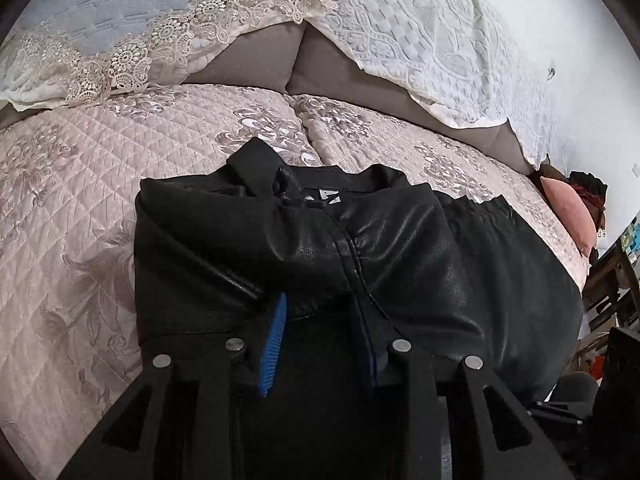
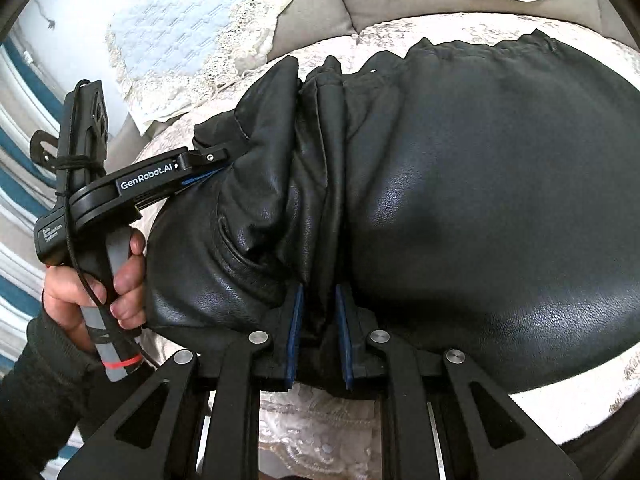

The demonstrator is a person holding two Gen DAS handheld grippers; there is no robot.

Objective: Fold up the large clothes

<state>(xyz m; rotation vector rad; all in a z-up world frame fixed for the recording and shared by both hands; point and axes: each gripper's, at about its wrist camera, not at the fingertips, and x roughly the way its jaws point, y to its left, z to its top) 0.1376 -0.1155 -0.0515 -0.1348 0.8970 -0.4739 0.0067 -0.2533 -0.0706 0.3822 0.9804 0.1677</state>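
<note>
1. Left wrist view takes in the most: the bed [image 1: 80, 184] under its pink quilted cover, with the black leather jacket [image 1: 400, 264] lying across it, collar end away from me, and lace-edged pillows [image 1: 420, 40] against the headboard.
2. My judgement is that I am mid-fold. Both tools have hold of the near part of the jacket, and one panel already lies over the body. The next move calls for lifting both grips together and carrying the edge toward the collar, keeping the stiff leather from sliding out.
3. Right wrist view shows what the other cannot: the left hand-held gripper [image 2: 208, 166] seen from the side, reaching into a fold of jacket, with the operator's hand [image 2: 100, 280] on its handle.
4. The right hand-held gripper [image 2: 320, 332] has its blue pads pinched on a gathered ridge of leather.
5. In its own view the left tool's blue pads stand apart with leather between them; I cannot tell whether they are clamped on it.
</note>
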